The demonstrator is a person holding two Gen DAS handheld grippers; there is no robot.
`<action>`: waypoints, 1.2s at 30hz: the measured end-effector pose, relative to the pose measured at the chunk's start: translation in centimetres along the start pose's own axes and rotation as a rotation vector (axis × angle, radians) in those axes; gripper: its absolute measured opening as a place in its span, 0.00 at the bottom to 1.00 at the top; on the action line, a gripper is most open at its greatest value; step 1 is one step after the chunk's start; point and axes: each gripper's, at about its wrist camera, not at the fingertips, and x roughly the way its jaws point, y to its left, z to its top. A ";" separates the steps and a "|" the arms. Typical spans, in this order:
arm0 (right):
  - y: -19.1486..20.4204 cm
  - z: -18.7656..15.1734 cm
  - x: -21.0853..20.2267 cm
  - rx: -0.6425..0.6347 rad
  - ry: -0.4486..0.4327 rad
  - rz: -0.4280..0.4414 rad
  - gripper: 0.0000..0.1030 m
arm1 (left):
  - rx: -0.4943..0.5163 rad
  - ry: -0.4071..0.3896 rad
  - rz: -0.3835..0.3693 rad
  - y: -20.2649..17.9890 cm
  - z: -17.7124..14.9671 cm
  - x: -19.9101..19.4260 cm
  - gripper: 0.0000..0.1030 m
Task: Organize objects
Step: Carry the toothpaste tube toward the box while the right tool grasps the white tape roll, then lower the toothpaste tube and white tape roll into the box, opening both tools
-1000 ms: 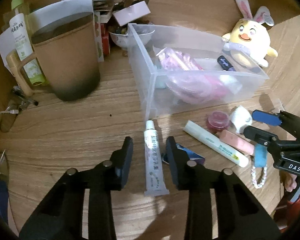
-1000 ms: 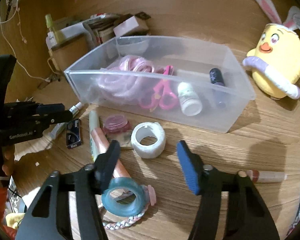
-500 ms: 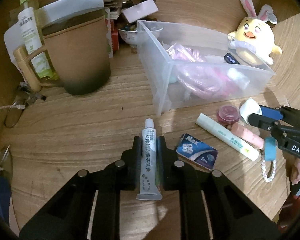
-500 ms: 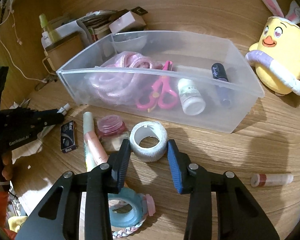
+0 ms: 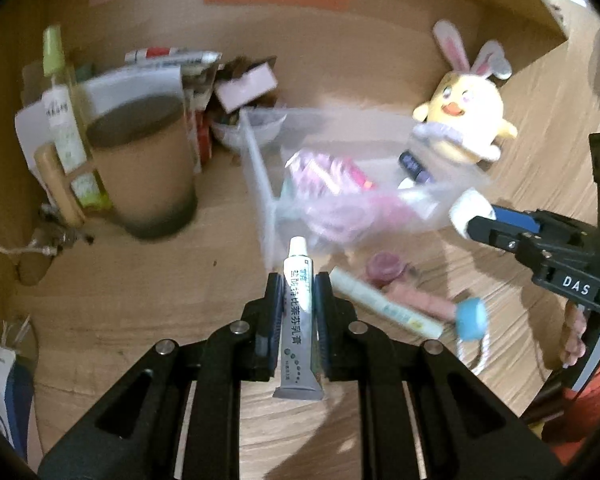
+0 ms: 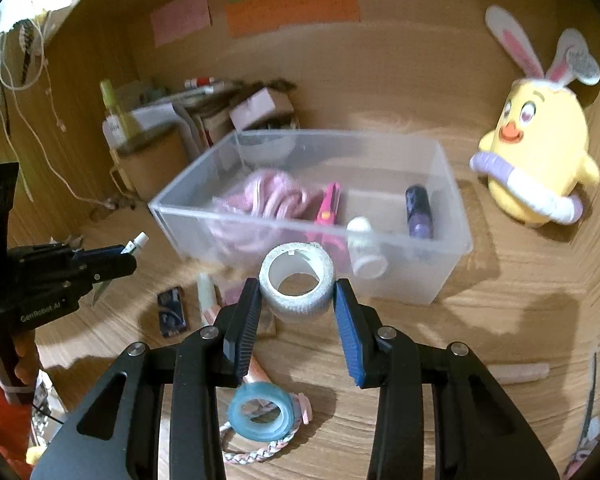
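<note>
Left gripper (image 5: 297, 292) pinches the ointment tube (image 5: 297, 316) at lower centre; right gripper (image 6: 296, 300) clamps the white tape roll (image 6: 297, 282) mid-frame.

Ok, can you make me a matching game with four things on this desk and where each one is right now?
Things:
1. white tube
2. white tape roll
3. pink scissors
4. blue tape roll

Places:
A. inside the clear bin
B. lying on the desk
C. in the left gripper
D. in the right gripper

Pairs: 1-C, 2-D, 3-A, 4-B
</note>
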 end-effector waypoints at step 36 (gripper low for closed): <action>-3.4 6.0 7.2 0.023 0.075 -0.022 0.33 | 0.030 0.029 -0.040 -1.9 10.4 7.7 0.15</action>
